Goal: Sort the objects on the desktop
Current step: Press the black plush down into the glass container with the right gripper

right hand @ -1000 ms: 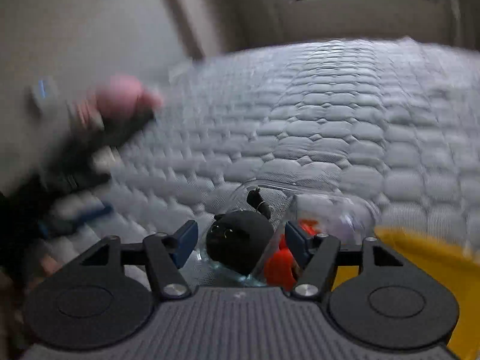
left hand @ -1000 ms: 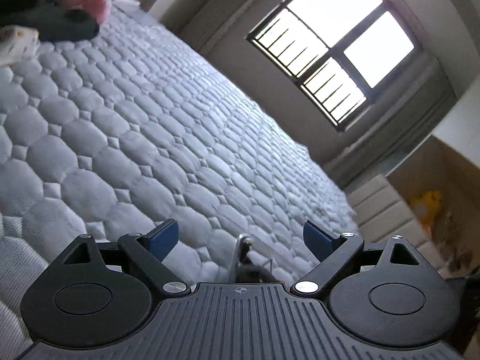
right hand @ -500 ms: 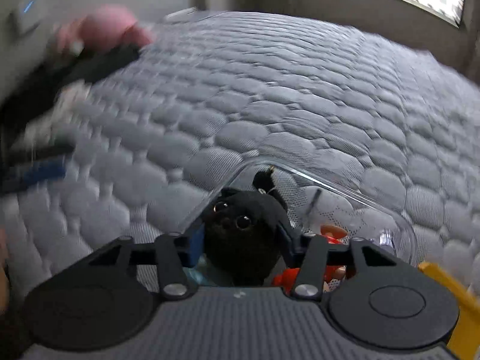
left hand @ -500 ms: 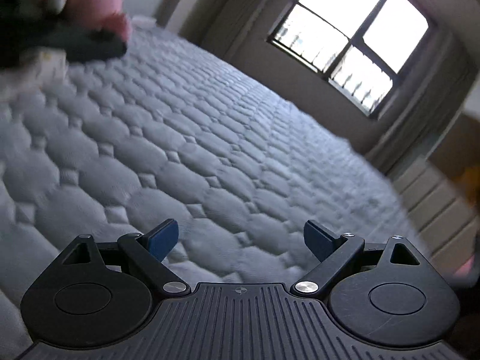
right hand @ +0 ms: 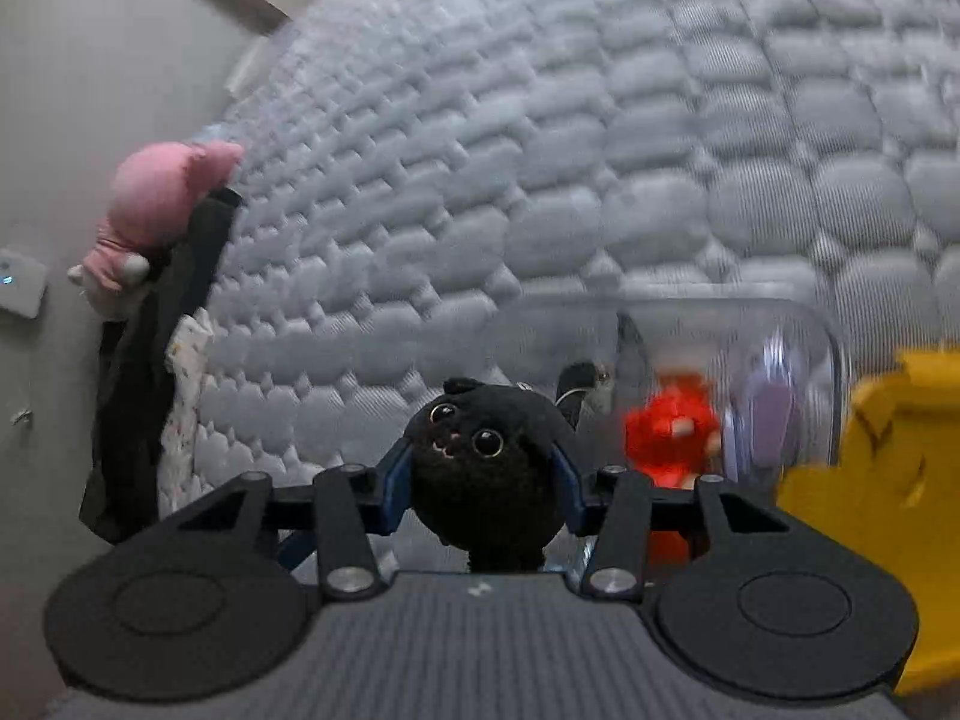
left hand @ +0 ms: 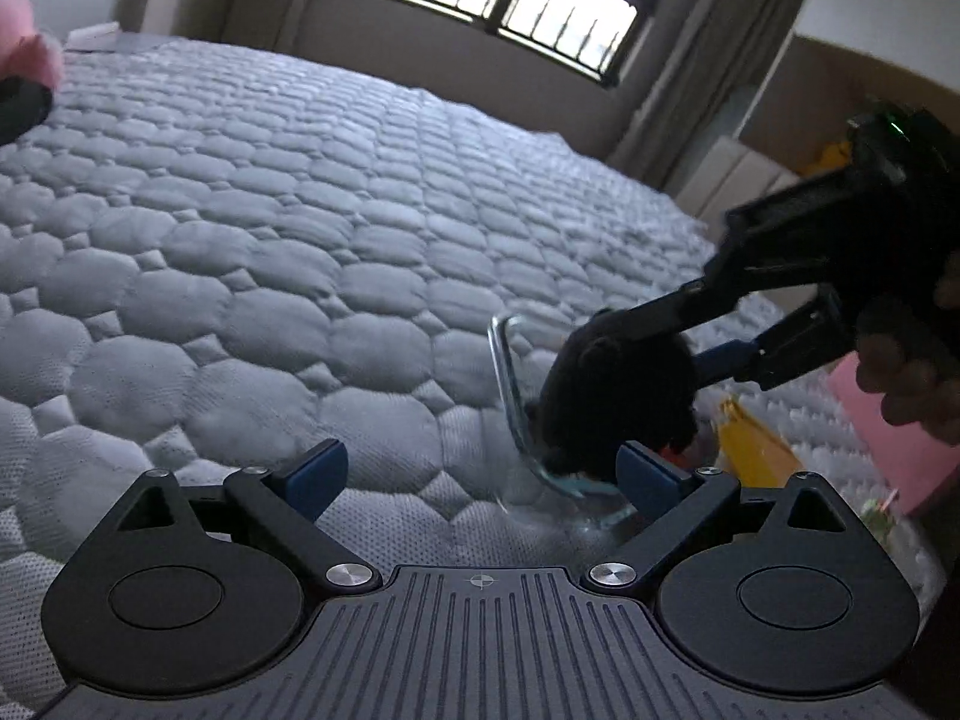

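My right gripper (right hand: 483,474) is shut on a black plush cat (right hand: 486,462) and holds it above a clear plastic bin (right hand: 834,354) on the quilted grey mattress (right hand: 540,180). The bin holds a red toy (right hand: 669,429) and a purple item (right hand: 774,408). In the left wrist view the right gripper (left hand: 672,330) holds the cat (left hand: 612,396) over the bin's rim (left hand: 504,384). My left gripper (left hand: 480,474) is open and empty, just left of the bin.
A yellow container (right hand: 888,468) stands right of the bin; it shows as a yellow edge in the left wrist view (left hand: 750,438). A pink plush (right hand: 162,198) and dark clothing (right hand: 156,360) lie at the mattress's left edge by the wall. A pink box (left hand: 888,438) sits at right.
My right gripper has closed on the black cat and lifted it out of the bin. My left gripper has swung right, bringing the bin and right gripper into view.
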A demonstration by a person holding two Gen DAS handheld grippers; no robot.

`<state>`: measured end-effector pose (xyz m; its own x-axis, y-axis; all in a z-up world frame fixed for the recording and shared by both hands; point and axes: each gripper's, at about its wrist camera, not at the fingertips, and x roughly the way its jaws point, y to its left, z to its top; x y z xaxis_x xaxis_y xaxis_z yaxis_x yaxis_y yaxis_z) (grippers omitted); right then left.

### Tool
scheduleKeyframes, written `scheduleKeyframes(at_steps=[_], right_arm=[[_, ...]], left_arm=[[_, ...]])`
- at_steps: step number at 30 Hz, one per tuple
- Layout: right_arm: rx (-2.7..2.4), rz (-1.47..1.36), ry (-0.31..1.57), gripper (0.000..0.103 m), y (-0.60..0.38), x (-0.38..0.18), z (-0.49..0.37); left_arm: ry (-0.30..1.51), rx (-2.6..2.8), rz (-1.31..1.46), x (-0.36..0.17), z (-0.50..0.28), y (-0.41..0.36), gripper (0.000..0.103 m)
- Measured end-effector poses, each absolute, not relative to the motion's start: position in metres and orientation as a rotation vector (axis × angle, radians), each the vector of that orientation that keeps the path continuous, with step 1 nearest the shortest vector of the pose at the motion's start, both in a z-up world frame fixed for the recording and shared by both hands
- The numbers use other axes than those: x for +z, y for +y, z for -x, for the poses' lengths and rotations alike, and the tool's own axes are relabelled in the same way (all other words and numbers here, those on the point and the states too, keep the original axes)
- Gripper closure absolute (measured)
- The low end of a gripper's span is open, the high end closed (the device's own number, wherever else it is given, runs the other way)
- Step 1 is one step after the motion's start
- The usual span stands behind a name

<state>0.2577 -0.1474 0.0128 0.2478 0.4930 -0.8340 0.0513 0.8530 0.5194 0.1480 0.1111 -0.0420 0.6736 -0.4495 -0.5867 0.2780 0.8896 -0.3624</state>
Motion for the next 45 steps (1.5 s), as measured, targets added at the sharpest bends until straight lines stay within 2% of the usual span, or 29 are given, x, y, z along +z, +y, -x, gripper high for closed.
scheduleKeyframes(at_steps=[5, 9, 13, 18, 22, 29, 31, 33, 37, 38, 40, 43, 44, 45], right_arm=[[0.268, -0.538, 1.353, 0.049, -0.143, -0.015, -0.281], [0.224, -0.553, 1.254, 0.045, -0.148, -0.017, -0.3], [0.214, -0.423, 1.089, 0.044, -0.147, 0.002, -0.296], [0.305, -0.142, 0.948, 0.038, -0.13, 0.034, -0.266], [0.384, 0.05, 0.937, 0.027, -0.112, 0.038, -0.24], [0.414, 0.228, 0.943, 0.026, -0.076, 0.003, -0.228], [0.403, 0.226, 0.949, 0.031, -0.071, -0.007, -0.231], [0.363, 0.206, 0.958, 0.041, -0.07, -0.013, -0.235], [0.332, 0.028, 1.056, 0.052, -0.085, 0.0, -0.244], [0.333, -0.025, 1.089, 0.062, -0.092, 0.005, -0.246], [0.336, -0.071, 1.098, 0.07, -0.1, 0.01, -0.248], [0.342, -0.114, 1.089, 0.069, -0.109, 0.017, -0.248], [0.344, -0.128, 1.085, 0.067, -0.112, 0.019, -0.248], [0.346, -0.142, 1.082, 0.056, -0.115, 0.021, -0.249]], left_arm=[[0.721, -0.478, 0.225, -0.045, -0.145, 0.106, 0.004], [0.736, -0.509, 0.186, -0.048, -0.145, 0.097, 0.004], [0.755, -0.549, 0.178, -0.054, -0.147, 0.093, 0.004], [0.762, -0.626, 0.161, -0.057, -0.146, 0.092, 0.004], [0.729, -0.649, 0.116, -0.055, -0.139, 0.097, 0.004], [0.714, -0.634, 0.159, -0.051, -0.143, 0.109, 0.003], [0.709, -0.636, 0.152, -0.05, -0.143, 0.109, 0.002], [0.708, -0.639, 0.148, -0.051, -0.143, 0.109, 0.001], [0.699, -0.641, 0.175, -0.052, -0.144, 0.115, 0.0], [0.699, -0.641, 0.187, -0.052, -0.145, 0.117, 0.0], [0.701, -0.639, 0.199, -0.052, -0.146, 0.117, 0.0], [0.709, -0.638, 0.192, -0.053, -0.147, 0.115, 0.0], [0.71, -0.638, 0.185, -0.053, -0.146, 0.114, 0.0], [0.711, -0.639, 0.177, -0.053, -0.146, 0.113, 0.0]])
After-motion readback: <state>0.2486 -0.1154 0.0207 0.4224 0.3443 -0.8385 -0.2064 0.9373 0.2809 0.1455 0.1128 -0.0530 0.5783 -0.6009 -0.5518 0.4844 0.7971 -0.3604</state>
